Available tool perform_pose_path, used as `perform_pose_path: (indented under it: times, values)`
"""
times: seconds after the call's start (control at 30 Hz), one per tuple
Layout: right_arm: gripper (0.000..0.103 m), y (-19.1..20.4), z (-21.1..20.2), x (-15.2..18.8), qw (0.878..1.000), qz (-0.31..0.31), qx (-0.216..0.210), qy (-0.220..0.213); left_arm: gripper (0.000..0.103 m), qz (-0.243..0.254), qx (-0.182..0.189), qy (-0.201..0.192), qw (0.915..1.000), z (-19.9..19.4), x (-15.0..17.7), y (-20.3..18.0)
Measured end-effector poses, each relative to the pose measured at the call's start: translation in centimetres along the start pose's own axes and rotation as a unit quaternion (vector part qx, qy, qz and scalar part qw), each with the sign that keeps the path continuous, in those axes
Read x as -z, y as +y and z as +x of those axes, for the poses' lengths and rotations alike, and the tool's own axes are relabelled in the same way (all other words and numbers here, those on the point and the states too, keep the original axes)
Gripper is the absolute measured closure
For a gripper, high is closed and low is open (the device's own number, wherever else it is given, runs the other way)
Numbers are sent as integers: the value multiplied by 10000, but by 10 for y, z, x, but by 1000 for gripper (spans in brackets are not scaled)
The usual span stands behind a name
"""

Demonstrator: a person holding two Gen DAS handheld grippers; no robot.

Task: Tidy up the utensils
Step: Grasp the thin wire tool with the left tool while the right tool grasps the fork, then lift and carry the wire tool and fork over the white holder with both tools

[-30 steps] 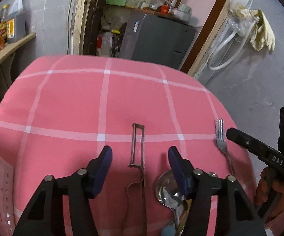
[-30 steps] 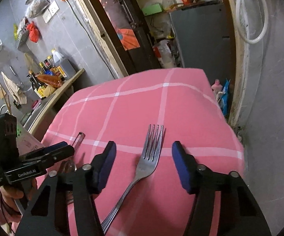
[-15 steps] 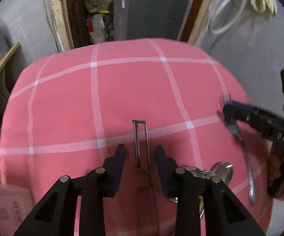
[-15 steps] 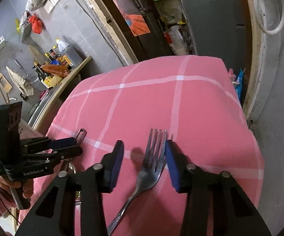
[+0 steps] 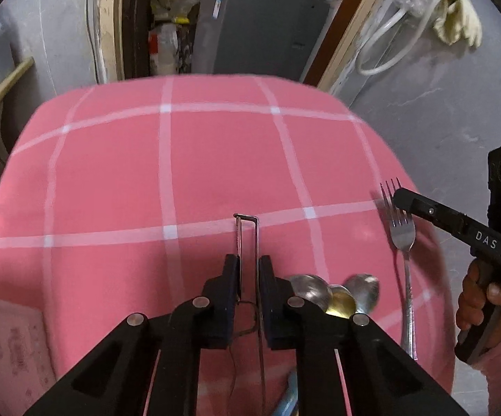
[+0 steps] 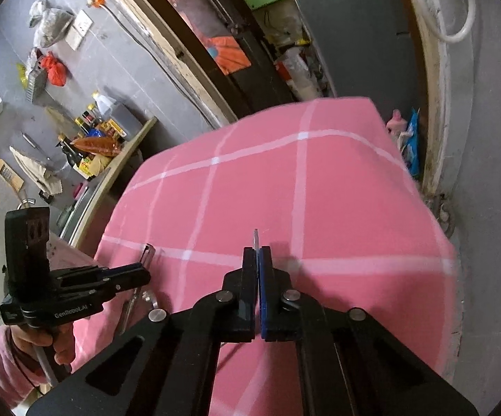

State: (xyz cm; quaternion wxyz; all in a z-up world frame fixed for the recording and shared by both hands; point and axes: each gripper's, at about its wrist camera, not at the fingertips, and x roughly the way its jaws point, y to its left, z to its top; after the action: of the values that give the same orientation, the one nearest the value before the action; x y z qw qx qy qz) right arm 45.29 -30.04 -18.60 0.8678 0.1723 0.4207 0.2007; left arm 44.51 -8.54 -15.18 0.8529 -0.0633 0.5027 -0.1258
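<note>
A pink checked tablecloth point(image 5: 215, 159) covers the table. A metal peeler point(image 5: 247, 235) lies on it. My left gripper point(image 5: 248, 260) has a pad against each side of the peeler's frame, and its jaws are still closing. In the right wrist view the left gripper point(image 6: 146, 272) shows at the left with the peeler's tip point(image 6: 148, 251) sticking out. My right gripper point(image 6: 258, 251) is shut on a steel fork point(image 6: 255, 237), seen edge-on between the pads. In the left wrist view the right gripper point(image 5: 396, 196) holds the fork point(image 5: 401, 232) near its tines. Three spoons point(image 5: 311, 289) lie bunched beside the left gripper.
A person's hand point(image 5: 483, 298) holds the right gripper's handle. A shelf with bottles point(image 6: 104, 135) runs along the left wall. A grey cabinet point(image 5: 257, 27) stands beyond the table's far edge. A pale pink sheet point(image 5: 7, 339) lies at the near left corner.
Both grippers have closed, the left around the peeler and the right onto the fork. The fork has turned on its edge between the right pads.
</note>
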Motion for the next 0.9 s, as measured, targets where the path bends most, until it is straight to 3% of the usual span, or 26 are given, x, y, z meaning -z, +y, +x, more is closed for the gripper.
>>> perform_pose_path:
  times: [0.27,0.53,0.8,0.9]
  values:
    - [101,41,-72,1,9966,-244,316,-721,91,58,219,-862,9960,-68,12,-7]
    - [101,96,-139,-15,9853,-547,675,-1468,91,-19,564,-1338,9894,-124,0,1]
    - [101,160,-172,-33,9748,-764,638,-1998,91,-91,761,-2027,9762,-194,-19,24]
    - [101,191,-170,-42,9710,-893,502,-2162,91,-116,618,-2241,9725,-219,-22,43]
